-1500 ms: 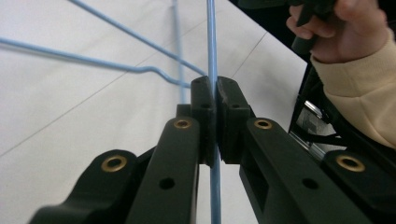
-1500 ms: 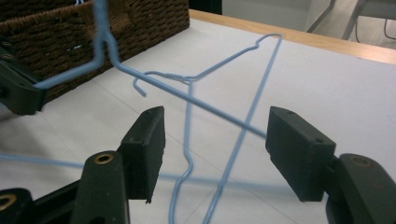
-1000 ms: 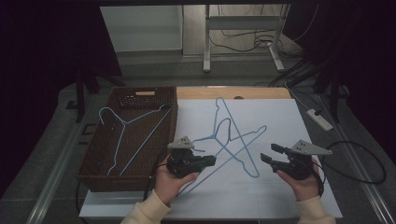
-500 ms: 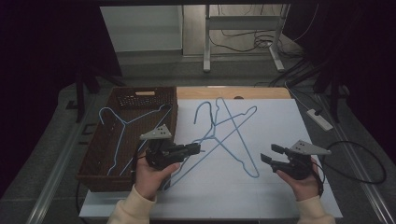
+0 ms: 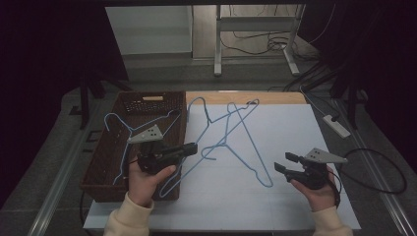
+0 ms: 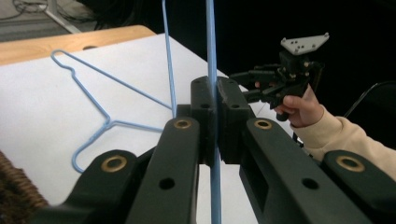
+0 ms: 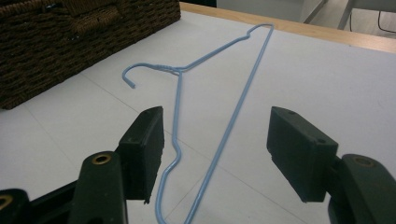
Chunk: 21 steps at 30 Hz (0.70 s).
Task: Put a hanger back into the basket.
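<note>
two blue wire hangers are on the white table; a third already lies in the basket. the left gripper is clamped on the wire of one hanger, carrying it toward the basket. the right gripper, jaws wide and empty, waits near the other hanger. next: lift over the rim, then release.

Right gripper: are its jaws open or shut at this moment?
Open. The right gripper shows a wide gap between its black jaws, with nothing pinched; a blue wire hanger lies on the white table beyond.
</note>
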Tool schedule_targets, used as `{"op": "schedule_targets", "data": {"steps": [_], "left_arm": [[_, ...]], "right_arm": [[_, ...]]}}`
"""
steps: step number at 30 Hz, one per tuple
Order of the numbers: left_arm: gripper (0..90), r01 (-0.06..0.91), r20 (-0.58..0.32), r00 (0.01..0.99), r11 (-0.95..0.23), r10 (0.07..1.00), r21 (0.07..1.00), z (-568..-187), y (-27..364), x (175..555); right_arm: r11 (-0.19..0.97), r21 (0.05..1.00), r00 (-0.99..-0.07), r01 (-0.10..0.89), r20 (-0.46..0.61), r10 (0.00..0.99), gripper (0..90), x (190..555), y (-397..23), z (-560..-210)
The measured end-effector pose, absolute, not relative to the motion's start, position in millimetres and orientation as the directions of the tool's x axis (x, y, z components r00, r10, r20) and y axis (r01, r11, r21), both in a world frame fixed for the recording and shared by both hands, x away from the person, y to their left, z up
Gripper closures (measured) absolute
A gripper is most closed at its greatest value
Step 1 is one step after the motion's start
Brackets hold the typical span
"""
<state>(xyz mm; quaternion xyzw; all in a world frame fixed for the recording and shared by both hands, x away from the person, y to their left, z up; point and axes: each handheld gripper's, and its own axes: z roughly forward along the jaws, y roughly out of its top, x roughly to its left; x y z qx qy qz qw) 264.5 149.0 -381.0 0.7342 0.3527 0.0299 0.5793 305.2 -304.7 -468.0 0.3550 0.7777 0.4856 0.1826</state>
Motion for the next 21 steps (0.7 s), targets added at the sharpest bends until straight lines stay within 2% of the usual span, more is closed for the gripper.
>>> {"op": "schedule_targets", "data": {"steps": [21], "left_arm": [[86.4,0.465,-0.366,0.703,-0.005,0.610,0.886,-371,195,266]], "right_arm": [[0.296,0.875,-0.686,0.384,0.055,0.726,37.4,306,-303,-471]]}}
